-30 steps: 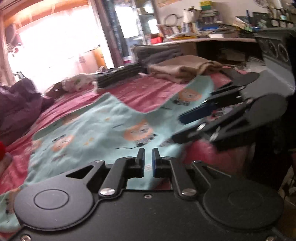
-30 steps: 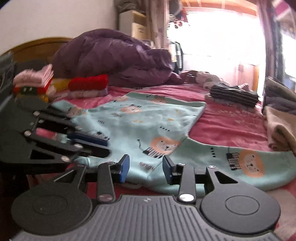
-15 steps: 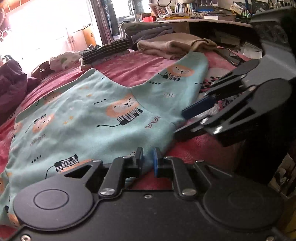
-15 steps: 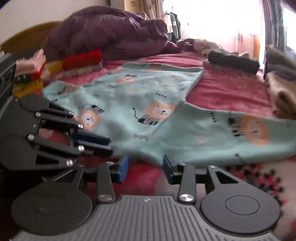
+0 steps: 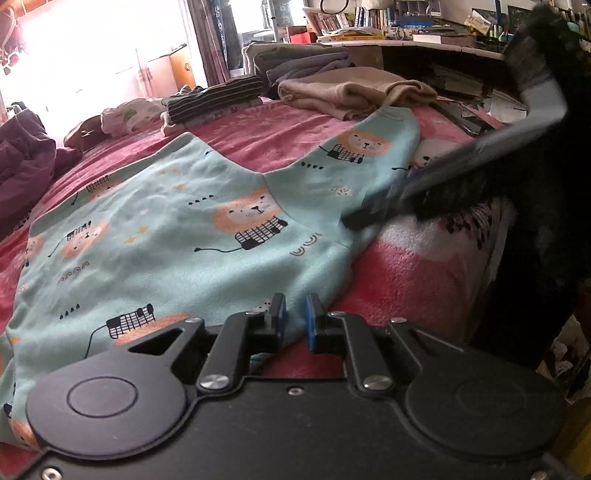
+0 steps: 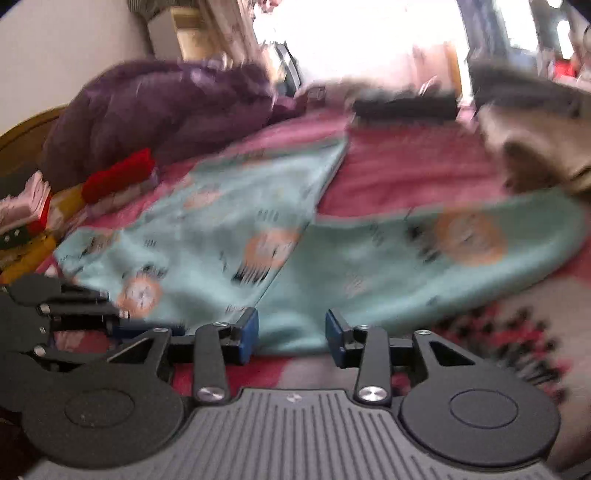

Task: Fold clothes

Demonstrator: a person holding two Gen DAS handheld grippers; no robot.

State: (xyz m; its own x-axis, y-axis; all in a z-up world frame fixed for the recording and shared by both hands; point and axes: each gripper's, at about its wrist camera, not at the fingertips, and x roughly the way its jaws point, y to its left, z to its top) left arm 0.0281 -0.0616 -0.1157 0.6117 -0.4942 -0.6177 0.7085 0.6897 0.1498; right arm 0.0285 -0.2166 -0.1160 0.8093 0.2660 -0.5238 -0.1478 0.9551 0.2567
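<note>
Mint-green cotton garment with lion print (image 5: 207,236) lies spread flat on pink fleece bed blanket (image 5: 413,273). Left gripper (image 5: 294,320) jaws nearly closed at its near hem, grip unclear; right gripper (image 6: 291,330) jaws part-open, just widening, hem between them unpinched. Beige folded towel (image 5: 351,92) beyond; purple duvet (image 6: 159,107) behind.

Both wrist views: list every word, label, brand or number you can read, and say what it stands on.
None can be read.
Books on the desk: spines too small to read.
Teal lion-print garment: drawings only, lions, stars and arcs, no lettering.
Small mark on the right tool's ribbed grey body: a logo, too small to make out.
Right wrist view: blurred throughout.
</note>
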